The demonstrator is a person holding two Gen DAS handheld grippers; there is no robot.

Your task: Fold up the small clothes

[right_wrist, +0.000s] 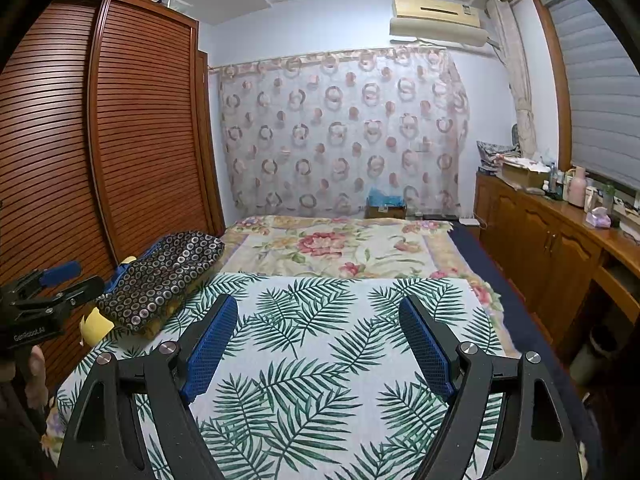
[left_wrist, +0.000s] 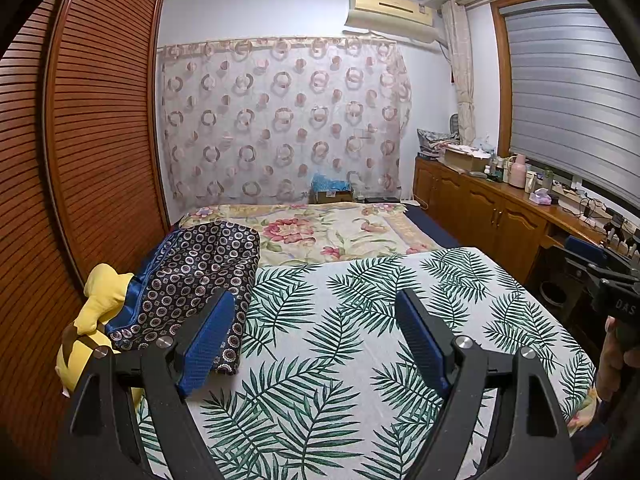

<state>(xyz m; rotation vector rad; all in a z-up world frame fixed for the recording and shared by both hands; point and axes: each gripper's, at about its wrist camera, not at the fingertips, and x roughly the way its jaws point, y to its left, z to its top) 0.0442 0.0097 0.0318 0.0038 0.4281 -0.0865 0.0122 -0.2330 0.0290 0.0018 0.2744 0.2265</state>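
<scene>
Item one: left hand-held gripper (left_wrist: 320,340), lower centre of the left wrist view, blue-padded fingers spread wide, nothing between them. We also log it at the left edge of the right wrist view (right_wrist: 60,280), fingers parted

Item two: right hand-held gripper (right_wrist: 320,344), lower centre of its own view, fingers likewise spread and bare; in the left wrist view it shows at the right edge (left_wrist: 600,264), where we cannot tell how its fingers stand

Item three: dark patterned garment (left_wrist: 192,280), with blue lining, bunched at the left of the frame, lying on the leaf-print cloth (left_wrist: 360,320) at its left edge, just beyond the left finger

Item four: yellow plush toy (left_wrist: 100,300), lower left, touching and partly under the garment

Surroundings: floral bedspread (left_wrist: 320,232) beyond the cloth; slatted wardrobe (left_wrist: 92,120) close along the left; ringed curtain (left_wrist: 280,120) at upper centre; air conditioner (left_wrist: 390,10) upper right; wooden counter (left_wrist: 500,200) at right, crowded with a pink flask (left_wrist: 519,170) and small items
</scene>
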